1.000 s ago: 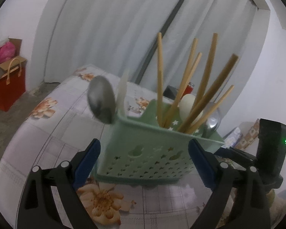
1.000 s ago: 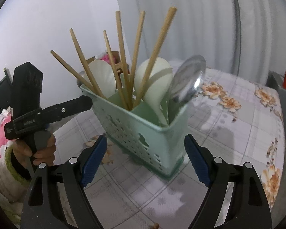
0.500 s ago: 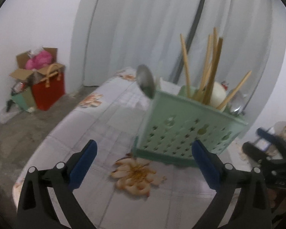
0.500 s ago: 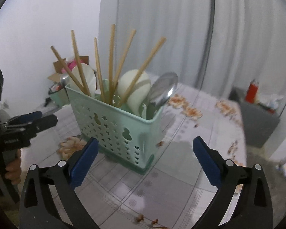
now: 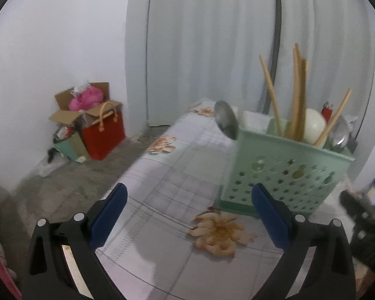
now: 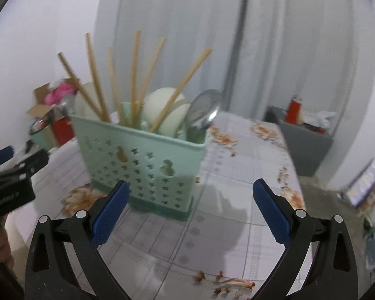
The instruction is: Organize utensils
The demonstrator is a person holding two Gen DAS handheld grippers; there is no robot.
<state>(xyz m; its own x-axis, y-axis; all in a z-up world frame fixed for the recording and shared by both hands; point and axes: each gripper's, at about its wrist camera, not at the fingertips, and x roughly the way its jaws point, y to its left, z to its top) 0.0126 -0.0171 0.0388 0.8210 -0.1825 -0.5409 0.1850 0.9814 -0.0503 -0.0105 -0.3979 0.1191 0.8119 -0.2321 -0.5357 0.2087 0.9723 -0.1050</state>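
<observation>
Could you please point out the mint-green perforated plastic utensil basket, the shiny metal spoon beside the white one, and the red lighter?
Mint-green perforated plastic utensil basket (image 6: 147, 167): right wrist view, middle of its perforated front wall.
Shiny metal spoon (image 6: 204, 111): right wrist view, on its bowl.
Red lighter (image 6: 293, 108): right wrist view, on its red body.

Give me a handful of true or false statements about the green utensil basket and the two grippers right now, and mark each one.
1. The pale green perforated plastic basket stands upright on the flower-patterned tablecloth. True.
2. The left gripper grips the basket. False: its fingers are spread, holding nothing.
3. Wooden chopsticks stand in the basket. True.
4. The right gripper is shut on a metal spoon. False: it is open and empty; the shiny metal spoon sits in the basket.
5. The basket lies tipped on its side. False: it is upright.
</observation>
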